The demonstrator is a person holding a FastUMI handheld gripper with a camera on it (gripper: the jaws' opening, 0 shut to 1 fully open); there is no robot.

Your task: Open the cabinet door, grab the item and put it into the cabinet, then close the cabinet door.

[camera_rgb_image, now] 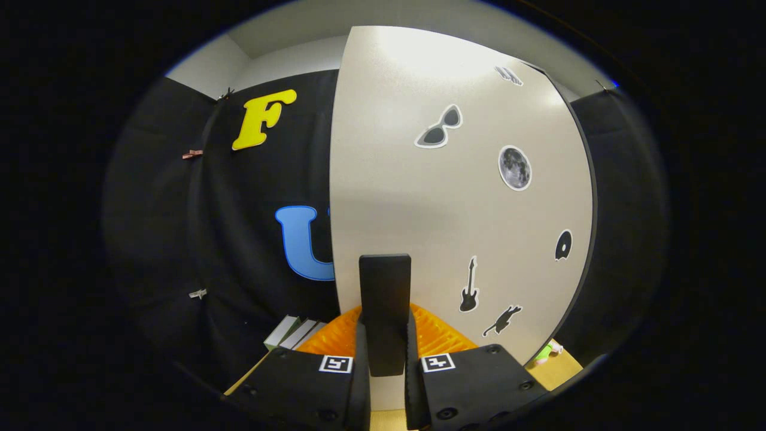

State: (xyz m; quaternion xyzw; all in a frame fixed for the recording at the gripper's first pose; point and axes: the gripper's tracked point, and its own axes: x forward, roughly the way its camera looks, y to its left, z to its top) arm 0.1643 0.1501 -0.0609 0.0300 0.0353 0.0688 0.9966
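The cabinet door (431, 197) is a pale beige panel with several stickers, standing upright right in front of me. Its black upright handle (385, 287) sits near the door's left edge. My gripper (384, 350) is shut on the lower part of this handle, one finger pressing on each side. The cabinet's inside is hidden behind the door. A small green item (543, 354) peeks out past the door's lower right corner, on the wooden tabletop (565, 366).
A few light-coloured books (293, 332) lie on the table to the left of the fingers, below the door's left edge. The booth's black cloth wall (239, 239) hangs behind and to the left, held by small clips.
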